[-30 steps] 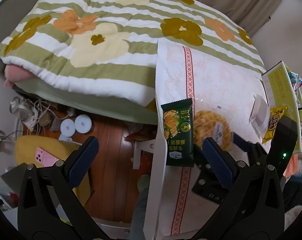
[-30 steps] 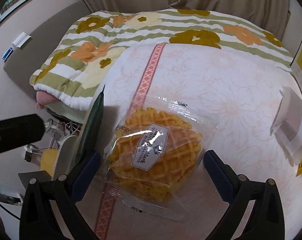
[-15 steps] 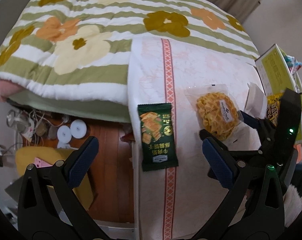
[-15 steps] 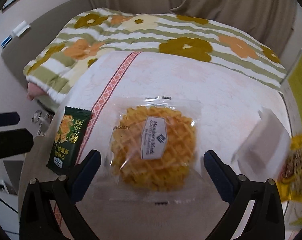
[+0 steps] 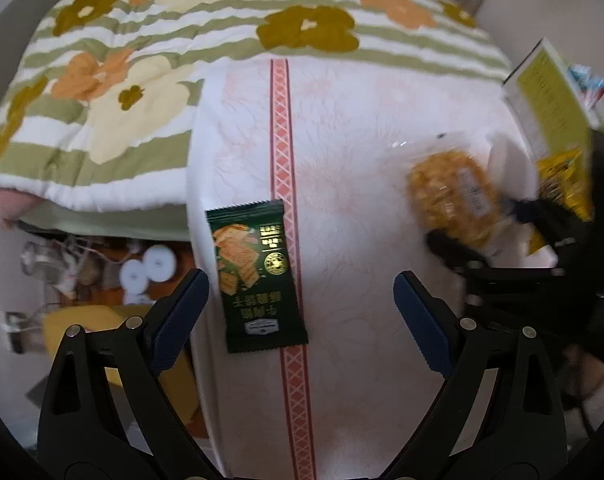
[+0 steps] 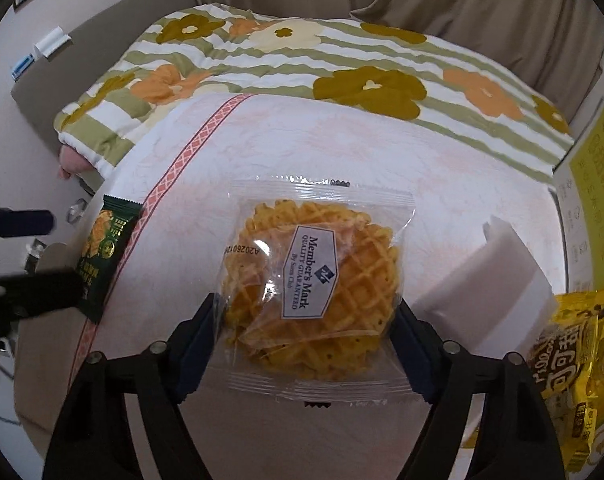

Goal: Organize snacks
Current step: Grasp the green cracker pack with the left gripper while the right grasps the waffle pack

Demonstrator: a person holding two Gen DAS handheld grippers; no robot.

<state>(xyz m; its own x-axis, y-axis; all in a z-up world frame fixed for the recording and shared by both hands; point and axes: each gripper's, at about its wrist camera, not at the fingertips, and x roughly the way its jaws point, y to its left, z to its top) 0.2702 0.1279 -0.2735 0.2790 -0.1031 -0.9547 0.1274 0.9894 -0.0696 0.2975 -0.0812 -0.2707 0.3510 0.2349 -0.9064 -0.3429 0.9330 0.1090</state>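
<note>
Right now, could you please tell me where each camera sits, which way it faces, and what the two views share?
Left wrist: on the left gripper, looking steeply down at the dark green snack packet between its open fingers; the right gripper shows at the right.
Right wrist: on the right gripper, looking down at the clear-wrapped waffle biscuit, its jaws closing about it; the left gripper shows at the left.
Shared: both packets, white tablecloth, floral quilt.
</note>
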